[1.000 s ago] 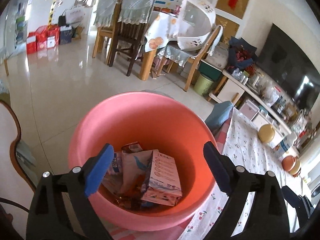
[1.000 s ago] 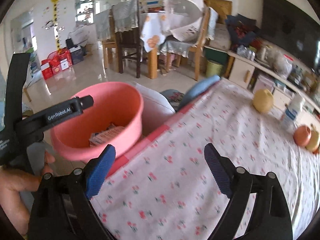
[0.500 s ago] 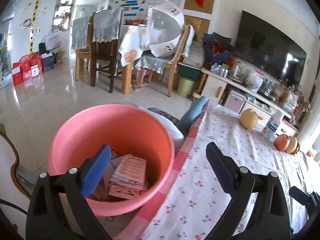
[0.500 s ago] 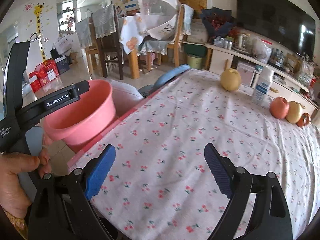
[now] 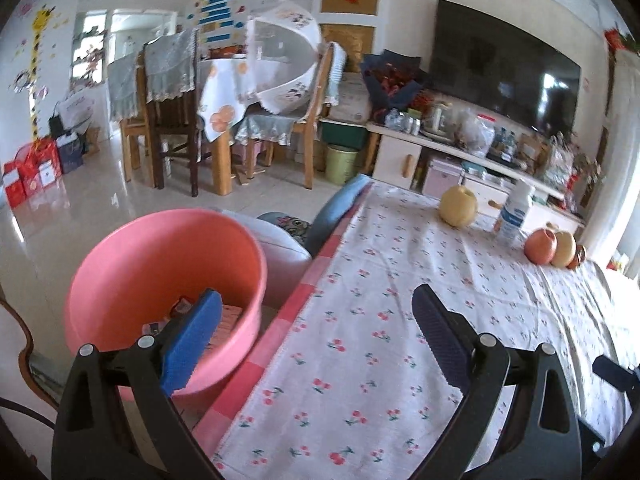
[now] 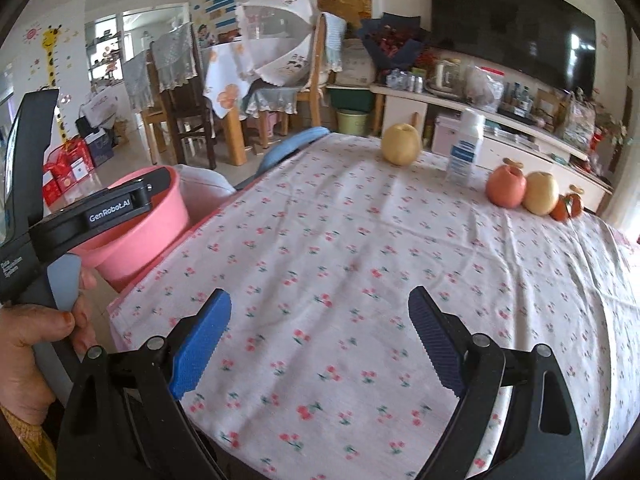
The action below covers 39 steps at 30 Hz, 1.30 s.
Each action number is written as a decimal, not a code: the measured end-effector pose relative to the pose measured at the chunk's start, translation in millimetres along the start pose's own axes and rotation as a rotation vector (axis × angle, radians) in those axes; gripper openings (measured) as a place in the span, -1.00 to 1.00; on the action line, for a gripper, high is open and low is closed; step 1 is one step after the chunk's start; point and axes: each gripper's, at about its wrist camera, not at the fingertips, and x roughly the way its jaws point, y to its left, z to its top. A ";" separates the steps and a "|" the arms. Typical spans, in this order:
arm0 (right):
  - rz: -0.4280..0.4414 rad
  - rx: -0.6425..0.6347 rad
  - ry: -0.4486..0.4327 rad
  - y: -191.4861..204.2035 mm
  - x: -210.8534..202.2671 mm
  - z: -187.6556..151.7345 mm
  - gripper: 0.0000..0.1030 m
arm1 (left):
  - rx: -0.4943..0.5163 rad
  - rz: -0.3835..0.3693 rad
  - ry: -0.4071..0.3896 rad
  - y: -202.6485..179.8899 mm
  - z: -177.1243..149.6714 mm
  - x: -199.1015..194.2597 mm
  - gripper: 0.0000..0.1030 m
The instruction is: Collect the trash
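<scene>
A round pink plastic basin [image 5: 164,280] with smooth, glossy walls sits just off the table's edge, on the left of both views. Inside it lie flattened paper cartons and wrappers [image 5: 224,320], partly hidden by a gripper pad; their print is too blurred to read. The table is covered by a thin white cloth with a small red cherry print [image 6: 360,280], softly creased, with a pink checked border along the basin side. At the far end stand a round yellow pear [image 6: 400,145], a white plastic bottle with a blue label [image 6: 464,150], and a reddish apple [image 6: 506,186] touching a pale yellow one.

The left gripper [image 5: 316,336] has its ribbed blue pads spread wide apart and holds nothing; one pad overlaps the basin, the other hangs over the cloth. The right gripper [image 6: 318,340] is likewise spread wide and empty above the bare cloth. The left hand [image 6: 36,336] grips its black handle beside the basin.
</scene>
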 end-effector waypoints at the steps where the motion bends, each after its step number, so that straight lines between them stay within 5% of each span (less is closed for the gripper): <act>1: -0.007 0.004 -0.001 -3.8 -1.7 -1.9 0.74 | 0.013 -0.002 0.000 -4.3 -1.0 -1.1 0.87; 24: -0.201 0.108 -0.041 -99.3 -50.9 -47.1 0.74 | 0.293 -0.169 -0.051 -138.6 -45.3 -51.6 0.92; 34: -0.291 0.151 -0.093 -123.5 -89.9 -69.2 0.74 | 0.309 -0.259 -0.054 -161.0 -61.6 -85.5 0.92; 39: -0.308 0.159 -0.119 -124.3 -107.3 -78.1 0.74 | 0.332 -0.243 -0.062 -165.1 -65.7 -100.6 0.92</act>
